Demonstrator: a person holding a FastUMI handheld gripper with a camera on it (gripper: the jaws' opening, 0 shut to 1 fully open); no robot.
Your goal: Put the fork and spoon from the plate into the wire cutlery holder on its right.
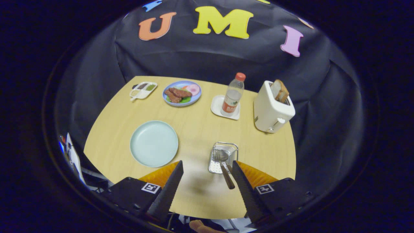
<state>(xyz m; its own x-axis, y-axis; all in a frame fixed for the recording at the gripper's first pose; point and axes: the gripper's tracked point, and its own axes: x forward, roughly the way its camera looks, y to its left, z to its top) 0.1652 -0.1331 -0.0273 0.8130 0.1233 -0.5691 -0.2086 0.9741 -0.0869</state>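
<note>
Cutlery sits in the wire cutlery holder (223, 157), just ahead of the gripper (207, 168) and a bit toward its right finger. I see a spoon (222, 156) bowl-down inside the basket w/ a brown handle (227, 176) sticking out toward me, leaning close by the right fingertip; can't tell if they touch. Fork I can't make out separately, too small and tangled w/ the wires. Holder stands upright on the tabletop (194, 129).

Gripper itself: fingers spread wide apart, nothing between them, only bare wood in the gap. Not pressing on anything.

Plate (154, 143), pale green, lies ahead of the left finger, well left of the holder, and its face looks bare, no utensils on it.

Farther out, beyond the holder: a water bottle (233, 94) w/ red cap, upright on a small white square dish (216, 108). To the right of that, a white toaster (273, 108) w/ bread slices (279, 91) poking out of the slot. Beyond the plate, a blue plate of food (182, 93), meat slices plus greens, and next to it on the far left a small white compartment tray (143, 90) w/ bits of diff. seasonings. Black cloth behind and around the tabletop.
</note>
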